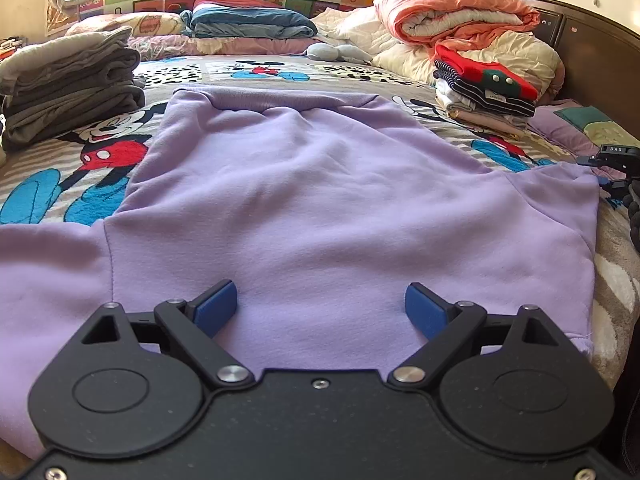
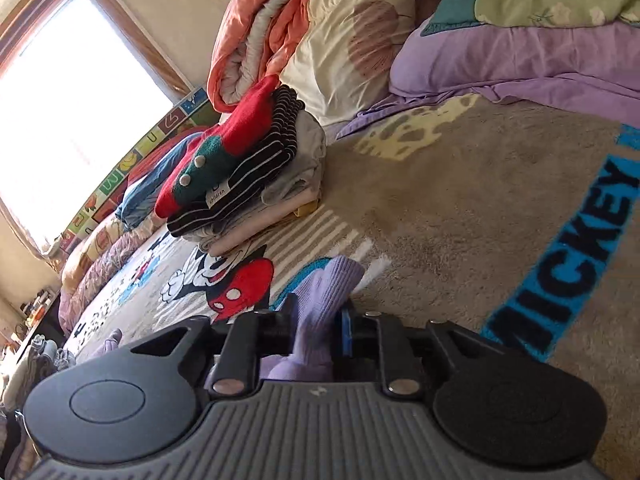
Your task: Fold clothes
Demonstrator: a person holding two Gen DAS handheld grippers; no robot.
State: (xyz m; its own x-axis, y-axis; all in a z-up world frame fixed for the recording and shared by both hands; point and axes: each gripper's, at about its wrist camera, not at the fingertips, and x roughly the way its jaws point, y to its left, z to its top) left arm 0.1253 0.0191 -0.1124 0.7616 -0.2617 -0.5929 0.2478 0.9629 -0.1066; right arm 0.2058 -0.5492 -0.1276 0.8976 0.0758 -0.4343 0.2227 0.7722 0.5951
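Purple sweatshirt (image 1: 320,200) lay flat on the bed blanket (image 2: 460,200). Left gripper (image 1: 320,308) hung wide open over it, holding nothing. Right gripper (image 2: 320,328) pinched the sleeve cuff (image 2: 328,296). I thought it should carry the sleeve slowly across the middle, keeping it smooth.
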